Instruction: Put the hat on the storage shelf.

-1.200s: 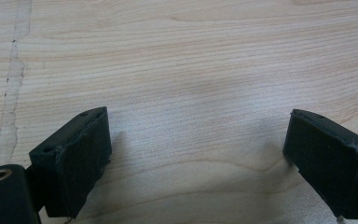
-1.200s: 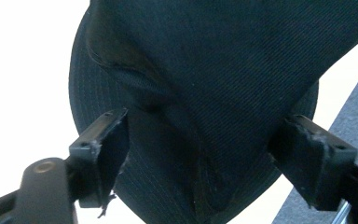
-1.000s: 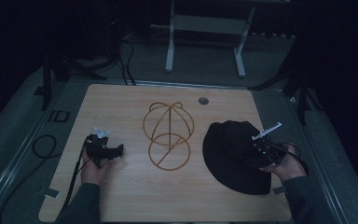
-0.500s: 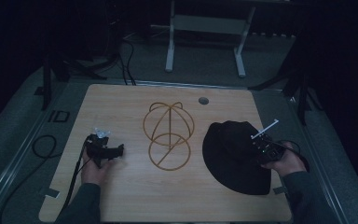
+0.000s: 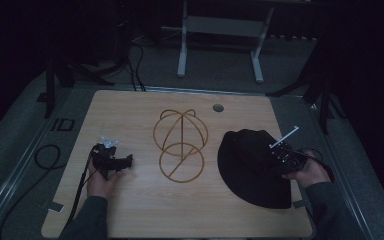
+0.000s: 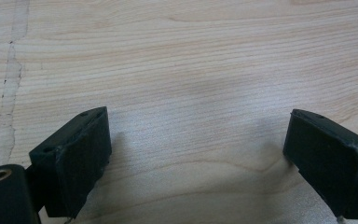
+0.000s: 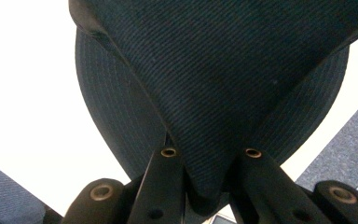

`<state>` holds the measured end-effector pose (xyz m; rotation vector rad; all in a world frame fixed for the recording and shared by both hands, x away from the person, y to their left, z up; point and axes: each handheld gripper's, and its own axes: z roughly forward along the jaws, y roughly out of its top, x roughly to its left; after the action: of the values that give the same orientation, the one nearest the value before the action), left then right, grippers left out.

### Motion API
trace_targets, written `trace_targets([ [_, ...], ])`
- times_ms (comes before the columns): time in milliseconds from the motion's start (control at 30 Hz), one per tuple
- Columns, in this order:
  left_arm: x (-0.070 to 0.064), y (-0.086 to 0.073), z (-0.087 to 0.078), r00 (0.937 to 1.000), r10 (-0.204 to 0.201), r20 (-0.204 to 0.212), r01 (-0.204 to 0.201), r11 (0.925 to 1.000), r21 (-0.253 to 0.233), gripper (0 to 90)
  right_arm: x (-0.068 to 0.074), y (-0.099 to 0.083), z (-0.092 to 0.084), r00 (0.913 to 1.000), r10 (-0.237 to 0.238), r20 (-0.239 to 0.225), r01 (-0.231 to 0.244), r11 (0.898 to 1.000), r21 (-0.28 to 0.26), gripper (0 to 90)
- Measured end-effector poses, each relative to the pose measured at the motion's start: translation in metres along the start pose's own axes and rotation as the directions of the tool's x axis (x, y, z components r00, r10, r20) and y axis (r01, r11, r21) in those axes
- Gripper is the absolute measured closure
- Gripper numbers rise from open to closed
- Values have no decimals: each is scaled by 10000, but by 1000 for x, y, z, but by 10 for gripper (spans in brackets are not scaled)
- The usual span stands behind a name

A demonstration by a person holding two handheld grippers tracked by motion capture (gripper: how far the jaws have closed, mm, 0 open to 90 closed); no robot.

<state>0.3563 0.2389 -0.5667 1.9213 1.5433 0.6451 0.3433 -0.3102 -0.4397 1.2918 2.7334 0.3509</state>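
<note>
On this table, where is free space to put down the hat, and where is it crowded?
The near edge of the table, between the two forearms, is bare wood. The far left corner, behind the left gripper, is also free. The middle is taken by the wire stand. The right side is crowded: the black hat lies there, with the right gripper shut on its brim.

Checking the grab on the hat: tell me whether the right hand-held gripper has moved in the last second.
Yes, slightly. The right hand-held gripper, shut on the black hat, has drifted toward the table's right edge, away from the wire frame.
</note>
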Motion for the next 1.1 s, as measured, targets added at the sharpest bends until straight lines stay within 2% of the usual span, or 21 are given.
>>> trace_targets([
  [167,0,0,0,10000,2,1,-2,10000,3,78,2,3,-10,9998,-149,113,151,9998,-151,866],
  [667,0,0,0,10000,5,2,-5,10000,0,78,9,16,-23,9978,-652,150,656,9975,-252,869],
  [1100,0,0,0,10000,9,11,-9,10000,26,77,16,32,-39,9943,-1054,177,1064,9922,-649,870],
])
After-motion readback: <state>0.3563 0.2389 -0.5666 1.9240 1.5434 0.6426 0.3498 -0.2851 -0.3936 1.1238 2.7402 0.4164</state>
